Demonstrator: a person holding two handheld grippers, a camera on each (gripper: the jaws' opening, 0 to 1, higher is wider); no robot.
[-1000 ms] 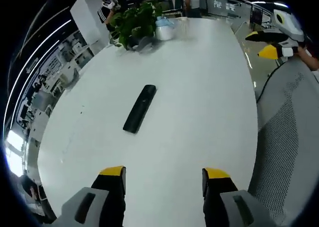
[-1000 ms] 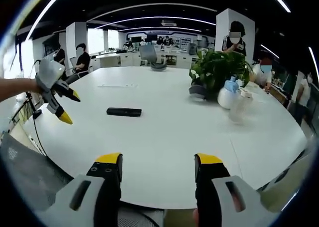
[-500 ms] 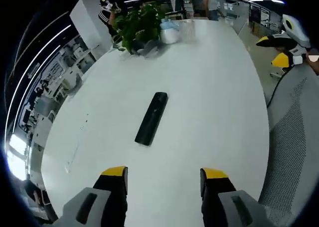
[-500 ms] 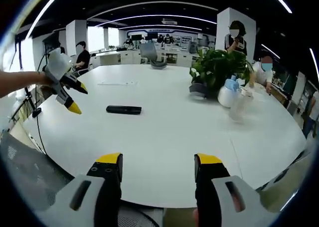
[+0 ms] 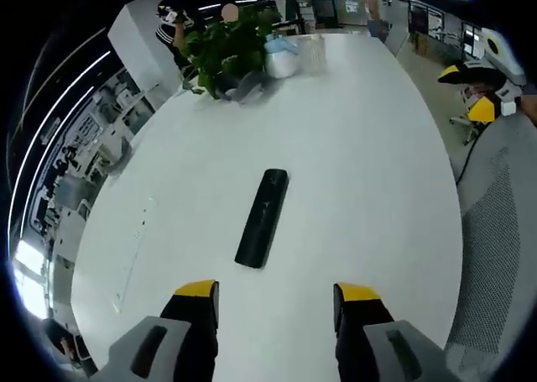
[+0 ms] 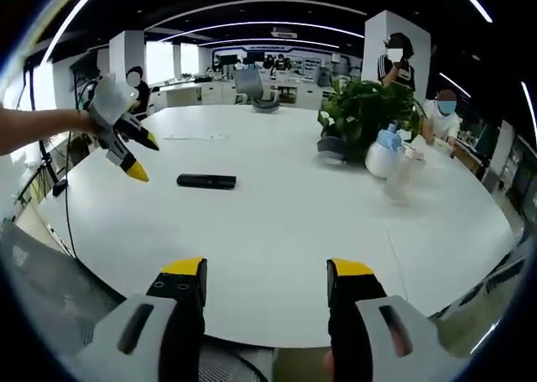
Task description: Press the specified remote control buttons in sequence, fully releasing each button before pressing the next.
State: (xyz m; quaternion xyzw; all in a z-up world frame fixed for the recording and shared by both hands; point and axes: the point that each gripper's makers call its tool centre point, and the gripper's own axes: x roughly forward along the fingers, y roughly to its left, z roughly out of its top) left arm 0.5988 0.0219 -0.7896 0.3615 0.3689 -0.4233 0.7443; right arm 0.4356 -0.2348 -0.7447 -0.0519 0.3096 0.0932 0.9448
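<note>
Both grippers — left (image 5: 272,296), right (image 6: 265,274) — wide apart, empty, above remote (image 5: 262,218).

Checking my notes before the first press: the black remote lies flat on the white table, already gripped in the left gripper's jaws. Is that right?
Not gripped. In the left gripper view the remote lies free on the white table, ahead of the left gripper, whose jaws stand open. It is black and lies flat, as you said.
</note>
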